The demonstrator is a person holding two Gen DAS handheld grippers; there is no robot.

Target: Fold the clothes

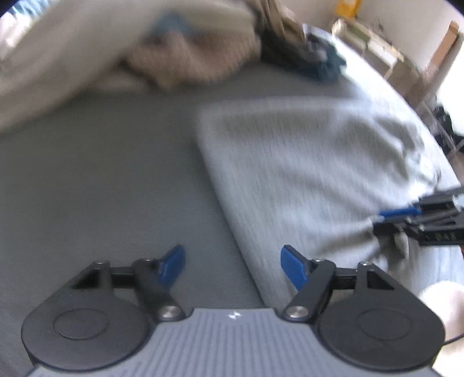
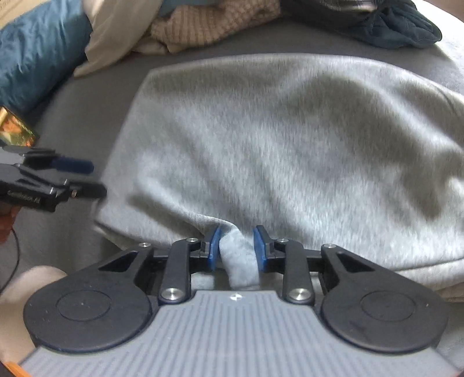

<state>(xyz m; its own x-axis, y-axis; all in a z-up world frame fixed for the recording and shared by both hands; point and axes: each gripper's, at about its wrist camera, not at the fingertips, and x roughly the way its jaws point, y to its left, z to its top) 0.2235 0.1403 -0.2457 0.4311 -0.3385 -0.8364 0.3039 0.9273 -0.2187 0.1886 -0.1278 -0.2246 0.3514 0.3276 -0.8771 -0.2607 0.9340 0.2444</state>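
While our right tool (image 2: 236, 249) stands with its blue pads (image 2: 214, 246) apart, a bunched fold of the grey garment (image 2: 290, 150) sits between them; the left pad touches the cloth, the right pad (image 2: 260, 248) stands just off it, so we read the tool as released rather than clenched on the fold. Ahead of this tool the garment spreads flat over the grey bed (image 2: 84, 104), its near hem lying under the tool's right side.

Our left tool (image 1: 233, 268) hangs over the bare bed just left of the garment's edge, pads (image 1: 174, 265) wide apart with nothing between them. From the right wrist view we see it side-on at far left, beside the garment's left edge, with white lettering on its black body too blurred for us to read. A small white mark sits on each tool's grey ribbed body.

Far ahead of both tools lies a heap: a beige knit (image 2: 214, 26), a cream cloth (image 2: 116, 37), a dark teal piece (image 2: 403, 26). Off to the left is a blue pillow (image 2: 37, 55), and near it a gold-edged box (image 2: 16, 130) whose print we cannot make out.
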